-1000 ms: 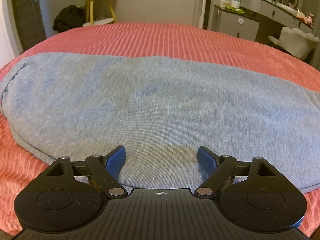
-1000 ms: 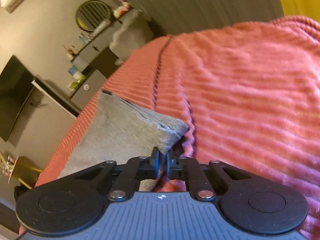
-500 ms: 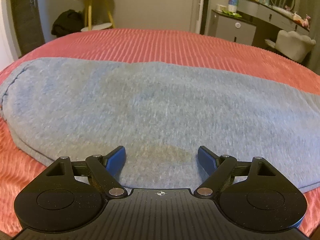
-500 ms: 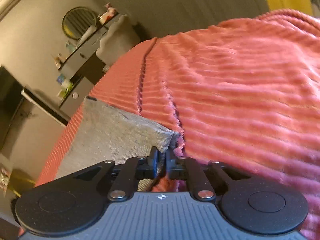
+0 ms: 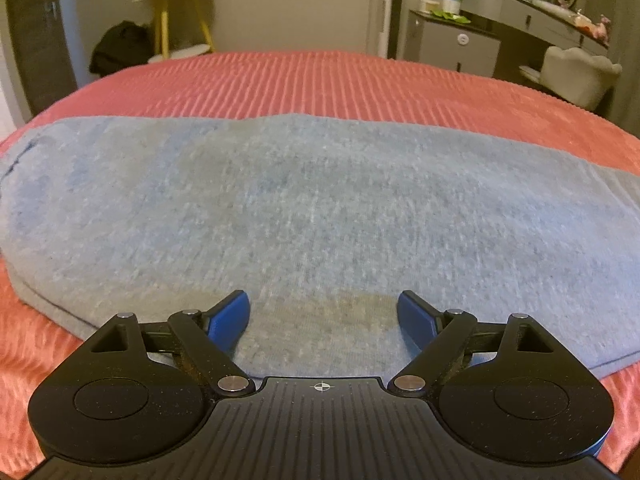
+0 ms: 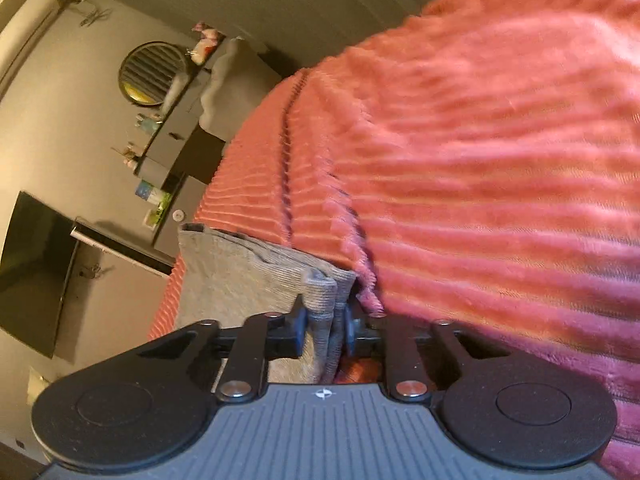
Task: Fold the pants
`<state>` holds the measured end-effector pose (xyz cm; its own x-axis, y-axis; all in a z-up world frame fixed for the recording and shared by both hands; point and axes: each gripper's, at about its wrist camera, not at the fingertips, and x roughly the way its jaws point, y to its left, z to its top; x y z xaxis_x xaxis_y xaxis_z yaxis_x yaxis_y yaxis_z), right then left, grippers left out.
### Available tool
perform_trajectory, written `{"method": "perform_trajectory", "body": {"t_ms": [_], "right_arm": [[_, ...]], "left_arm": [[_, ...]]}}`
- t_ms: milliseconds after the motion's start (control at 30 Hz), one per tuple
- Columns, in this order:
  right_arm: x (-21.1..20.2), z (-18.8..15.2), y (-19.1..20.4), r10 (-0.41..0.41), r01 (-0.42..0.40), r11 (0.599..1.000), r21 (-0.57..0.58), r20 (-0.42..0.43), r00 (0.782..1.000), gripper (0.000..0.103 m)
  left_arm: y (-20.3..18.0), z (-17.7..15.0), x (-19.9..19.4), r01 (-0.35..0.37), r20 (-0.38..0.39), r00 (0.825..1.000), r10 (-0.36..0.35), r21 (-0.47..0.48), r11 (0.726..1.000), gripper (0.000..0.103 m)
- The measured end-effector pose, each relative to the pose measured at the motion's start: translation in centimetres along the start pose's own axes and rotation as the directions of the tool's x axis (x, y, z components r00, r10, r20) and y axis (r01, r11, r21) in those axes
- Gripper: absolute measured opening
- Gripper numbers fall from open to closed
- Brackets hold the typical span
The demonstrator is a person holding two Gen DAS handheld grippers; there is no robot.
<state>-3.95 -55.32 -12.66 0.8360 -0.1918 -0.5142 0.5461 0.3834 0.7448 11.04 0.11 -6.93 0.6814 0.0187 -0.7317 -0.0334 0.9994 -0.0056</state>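
Grey-blue pants (image 5: 320, 208) lie spread flat across a coral ribbed bedspread (image 5: 320, 80). My left gripper (image 5: 324, 304) hovers over their near edge, blue fingers wide open with only flat cloth beneath. In the right wrist view a ribbed hem of the pants (image 6: 240, 276) stands bunched in layers beside the bedspread (image 6: 480, 200). My right gripper (image 6: 323, 320) has its jaws closing on that bunched hem, and both pads touch the cloth.
A grey vanity desk (image 5: 540, 20) and a pale chair (image 5: 576, 72) stand beyond the bed's right side. A yellow side table (image 5: 176, 8) and a black bag (image 5: 120, 44) are at the back left. A dark TV (image 6: 36, 272) hangs on the wall.
The right gripper rolled and sank a little, and its jaws now hold a thicker bunch of hem than before. The left gripper stayed open over the pants, barely shifting.
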Motion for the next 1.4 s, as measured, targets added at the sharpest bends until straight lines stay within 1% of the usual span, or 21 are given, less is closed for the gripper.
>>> {"method": "perform_trajectory", "body": {"t_ms": [100,167,200,267,333,400,500,567,667,767,833,900,967,1000,1100,1133,1167,1200,1233,1300,1400], "right_arm": [[-0.4,-0.1,1.3,0.011,-0.009,0.997,-0.082,0.027,1.000,0.017],[-0.1,0.0,1.4,-0.024,0.026,0.995,-0.094,0.021,0.999,0.025],[0.1,0.0,1.3,-0.035,0.037,0.995,-0.089,0.017,0.999,0.025],[0.4,0.2,1.3,-0.064,0.065,0.994,-0.090,0.016,0.998,0.021],[0.4,0.2,2.0,-0.089,0.090,0.988,-0.126,0.016,0.996,0.016],[0.0,0.2,3.3,-0.102,0.105,0.980,-0.171,0.027,0.994,0.015],[-1.4,-0.5,7.4,-0.115,0.137,0.932,-0.336,0.084,0.990,0.014],[-2.6,-1.7,11.2,-0.082,0.132,0.870,-0.475,0.125,0.989,0.014],[-4.4,-5.2,17.5,0.045,0.029,0.744,-0.667,0.094,0.995,0.014],[-5.6,-11.4,23.1,0.139,-0.106,0.550,-0.829,-0.035,0.990,0.014],[-5.9,-16.3,25.5,0.171,-0.208,0.417,-0.885,-0.149,0.974,0.014],[-5.4,-21.3,26.6,0.156,-0.310,0.304,-0.901,-0.274,0.949,0.014],[-4.3,-25.6,26.8,0.095,-0.373,0.241,-0.896,-0.360,0.928,0.015],[-3.6,-27.5,26.6,0.056,-0.400,0.228,-0.888,-0.398,0.915,0.015],[-1.5,-30.6,26.2,-0.109,-0.443,0.248,-0.862,-0.479,0.871,0.023],[-1.5,-30.4,26.3,-0.116,-0.451,0.280,-0.848,-0.496,0.861,0.028],[-1.7,-29.8,26.3,-0.092,-0.466,0.323,-0.824,-0.518,0.851,0.039],[-2.1,-28.7,26.1,-0.058,-0.484,0.382,-0.787,-0.543,0.838,0.044],[-2.5,-27.4,25.8,-0.018,-0.488,0.441,-0.753,-0.551,0.834,0.055],[-3.1,-24.3,24.6,0.055,-0.459,0.560,-0.690,-0.522,0.851,0.058],[-2.7,-20.2,22.3,0.086,-0.346,0.735,-0.583,-0.427,0.900,0.058]], "left_arm": [[0.1,0.1,0.1,-0.002,-0.003,1.000,0.002,-0.009,1.000,0.088],[0.2,0.1,0.1,0.000,-0.005,1.000,0.000,-0.015,1.000,0.088],[0.2,0.1,0.1,-0.001,-0.007,1.000,0.001,-0.015,1.000,0.088],[0.2,0.1,0.0,-0.008,-0.008,1.000,0.008,-0.009,1.000,0.088],[0.2,0.1,-0.1,-0.018,-0.007,1.000,0.018,-0.002,1.000,0.088],[0.2,0.2,-0.1,-0.026,-0.009,1.000,0.026,-0.001,1.000,0.088],[0.5,0.2,-0.3,-0.034,-0.009,0.999,0.034,-0.010,0.999,0.088],[0.7,0.3,-0.5,-0.033,-0.010,0.999,0.033,-0.022,0.999,0.087],[1.3,0.6,-1.1,-0.007,-0.002,1.000,0.007,-0.055,0.998,0.087],[1.8,0.8,-2.3,0.029,0.029,0.999,-0.026,-0.081,0.996,0.087],[2.0,0.9,-2.8,0.038,0.042,0.999,-0.034,-0.088,0.995,0.087],[2.5,1.0,-3.3,0.047,0.053,0.998,-0.042,-0.104,0.993,0.087],[2.9,1.0,-3.5,0.063,0.053,0.997,-0.056,-0.127,0.990,0.087],[3.2,1.1,-3.5,0.073,0.050,0.997,-0.066,-0.139,0.988,0.087],[3.5,1.1,-3.5,0.095,0.044,0.995,-0.089,-0.156,0.983,0.087],[3.5,1.1,-3.5,0.103,0.045,0.994,-0.097,-0.154,0.983,0.087],[3.4,1.1,-3.5,0.115,0.046,0.993,-0.109,-0.147,0.982,0.087],[3.3,1.2,-3.4,0.125,0.046,0.992,-0.120,-0.140,0.982,0.087],[3.0,1.2,-3.3,0.141,0.045,0.990,-0.136,-0.128,0.982,0.087],[2.4,1.1,-3.3,0.169,0.043,0.985,-0.166,-0.097,0.981,0.087],[1.1,0.8,-3.3,0.180,0.047,0.983,-0.178,-0.025,0.983,0.087]]}}
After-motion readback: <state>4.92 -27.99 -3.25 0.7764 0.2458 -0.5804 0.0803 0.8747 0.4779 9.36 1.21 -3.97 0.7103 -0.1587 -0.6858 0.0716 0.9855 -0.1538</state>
